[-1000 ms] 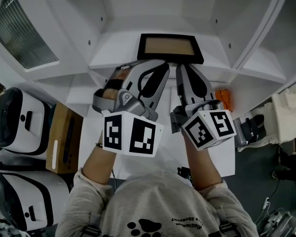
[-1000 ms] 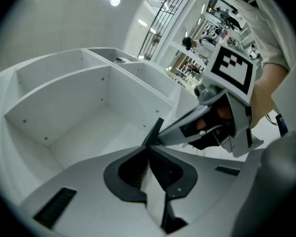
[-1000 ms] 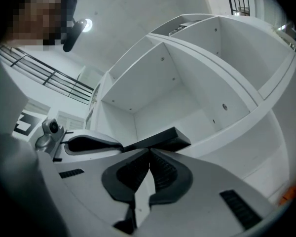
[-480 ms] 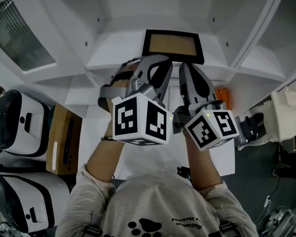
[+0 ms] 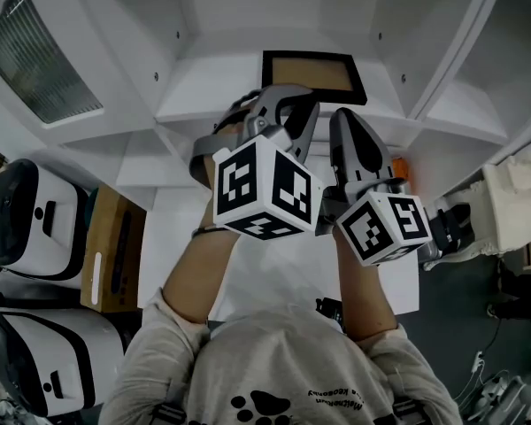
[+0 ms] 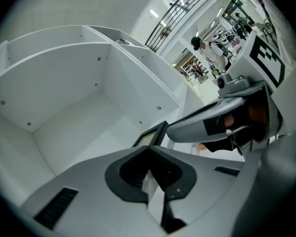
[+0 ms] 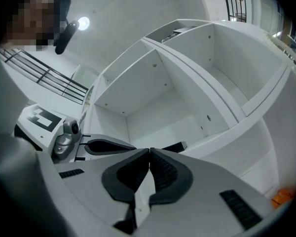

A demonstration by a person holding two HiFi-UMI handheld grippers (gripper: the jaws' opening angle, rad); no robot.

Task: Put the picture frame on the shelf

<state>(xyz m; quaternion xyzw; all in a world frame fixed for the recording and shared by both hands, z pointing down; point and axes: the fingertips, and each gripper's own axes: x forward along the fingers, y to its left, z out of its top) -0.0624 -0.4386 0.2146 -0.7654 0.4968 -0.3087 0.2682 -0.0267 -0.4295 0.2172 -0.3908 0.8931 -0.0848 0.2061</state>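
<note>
The picture frame (image 5: 314, 74), black-edged with a tan inside, stands on the white shelf (image 5: 203, 91) at the middle back; it rests free of both grippers. My left gripper (image 5: 294, 97) hovers just in front of its lower left edge. Its jaws are closing the last bit, tips meeting with nothing between them. My right gripper (image 5: 345, 115) is beside it, shut and empty, below the frame's right half. From the left gripper view the frame (image 6: 150, 135) shows just beyond the left gripper (image 6: 148, 148). A dark frame corner (image 7: 180, 146) peeks past my right gripper (image 7: 149, 150).
The shelf unit has several white open compartments (image 7: 153, 98) with dividers. White and black headset-like devices (image 5: 22, 220) and a cardboard box (image 5: 115, 253) lie at the left. A small orange thing (image 5: 398, 168) sits at the right, clutter (image 5: 513, 202) beyond it.
Both grippers have drawn up and back from the frame; the left one has swung right and risen toward the camera. The frame stays on the shelf.
</note>
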